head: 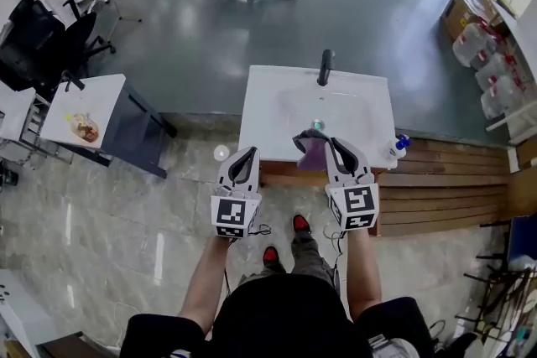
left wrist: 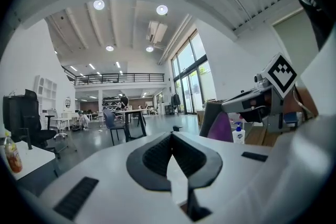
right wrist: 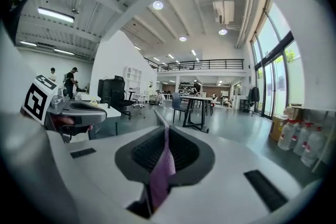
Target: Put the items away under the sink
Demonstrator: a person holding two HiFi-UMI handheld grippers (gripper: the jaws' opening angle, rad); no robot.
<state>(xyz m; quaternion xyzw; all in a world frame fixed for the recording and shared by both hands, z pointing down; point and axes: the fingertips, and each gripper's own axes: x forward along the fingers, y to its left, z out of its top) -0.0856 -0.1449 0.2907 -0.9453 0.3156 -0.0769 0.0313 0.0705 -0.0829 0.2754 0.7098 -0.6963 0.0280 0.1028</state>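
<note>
The right gripper has its jaws clamped on a purple cloth, held over the front edge of the sink. The storage space lies below. The left gripper, jaws together and empty, is alongside.

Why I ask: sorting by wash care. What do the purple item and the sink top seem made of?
Purple item: likely soft matte fabric; it folds and hangs limp from the shut right tool. Sink top: smooth white with a faint sheen, perhaps ceramic or moulded stone; unsure which.
</note>
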